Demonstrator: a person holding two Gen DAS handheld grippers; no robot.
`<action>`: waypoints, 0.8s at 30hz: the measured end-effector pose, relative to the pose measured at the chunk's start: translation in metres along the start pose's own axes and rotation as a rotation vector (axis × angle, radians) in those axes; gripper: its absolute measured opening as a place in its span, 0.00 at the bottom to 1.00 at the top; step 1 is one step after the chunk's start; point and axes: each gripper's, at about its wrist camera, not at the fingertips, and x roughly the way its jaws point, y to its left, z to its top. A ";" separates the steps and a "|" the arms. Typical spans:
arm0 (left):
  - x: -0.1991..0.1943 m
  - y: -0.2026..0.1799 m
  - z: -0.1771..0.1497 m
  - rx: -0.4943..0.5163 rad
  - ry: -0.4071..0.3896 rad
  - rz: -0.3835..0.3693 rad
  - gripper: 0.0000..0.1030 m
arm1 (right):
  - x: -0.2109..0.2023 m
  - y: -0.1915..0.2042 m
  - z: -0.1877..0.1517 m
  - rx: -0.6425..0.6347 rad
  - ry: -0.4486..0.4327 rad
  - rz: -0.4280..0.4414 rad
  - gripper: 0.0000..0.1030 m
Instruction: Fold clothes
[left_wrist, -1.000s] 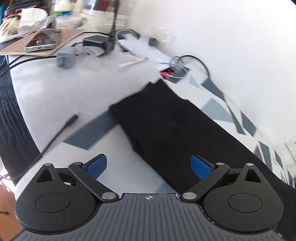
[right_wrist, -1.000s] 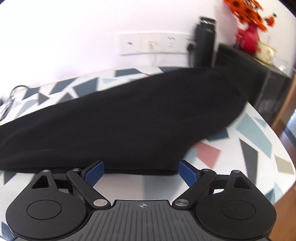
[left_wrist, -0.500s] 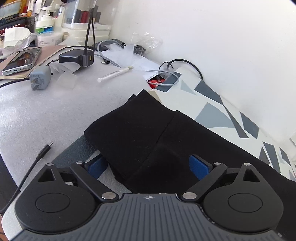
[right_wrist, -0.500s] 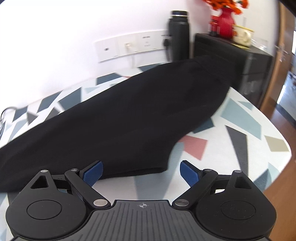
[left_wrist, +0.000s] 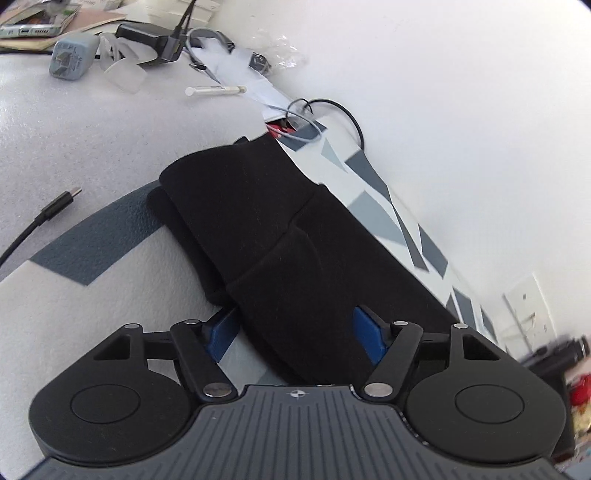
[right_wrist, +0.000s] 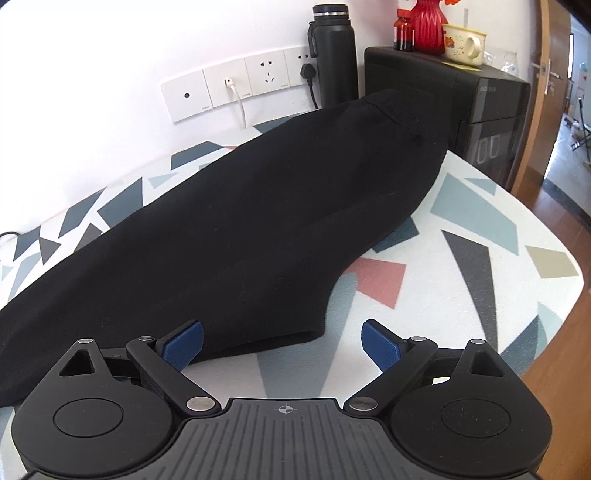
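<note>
Left gripper (left_wrist: 297, 330), seen from its own wrist camera, straddles the near edge of the black trousers (left_wrist: 280, 236); its jaws are closing, with the folded cloth between the two blue pads (left_wrist: 369, 338), the left pad beside the fabric's edge and the right pad over the cloth. Whether the pads already press the fabric cannot be told. Right gripper (right_wrist: 282, 345) stands wide, its jaws opening, at the other end of the same garment: the left pad lies just at the hem of the black trousers (right_wrist: 258, 221), the right pad over bare tablecloth, and nothing is gripped. The trousers lie lengthwise on the patterned tablecloth (right_wrist: 480, 258), with the waistband end reaching toward a black appliance (right_wrist: 480, 92) and a dark flask (right_wrist: 334, 51) at the wall. Wall sockets (right_wrist: 236, 86) sit behind the garment. Past the leg ends, in the left view, a grey plug adapter (left_wrist: 72, 59), a black charger (left_wrist: 151, 40), a white stick (left_wrist: 216, 89) and a loose cable end (left_wrist: 55, 208) lie on the pale grey surface (left_wrist: 74, 147).
</note>
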 end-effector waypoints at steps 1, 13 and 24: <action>0.003 -0.001 0.001 -0.009 -0.005 -0.005 0.74 | 0.000 0.002 0.001 -0.005 -0.005 0.007 0.88; 0.039 -0.003 0.024 -0.050 0.082 -0.055 0.16 | -0.001 0.031 0.005 -0.173 -0.077 -0.047 0.91; -0.002 -0.028 0.043 0.089 -0.012 0.054 0.14 | 0.026 0.107 -0.003 -0.531 -0.154 0.019 0.99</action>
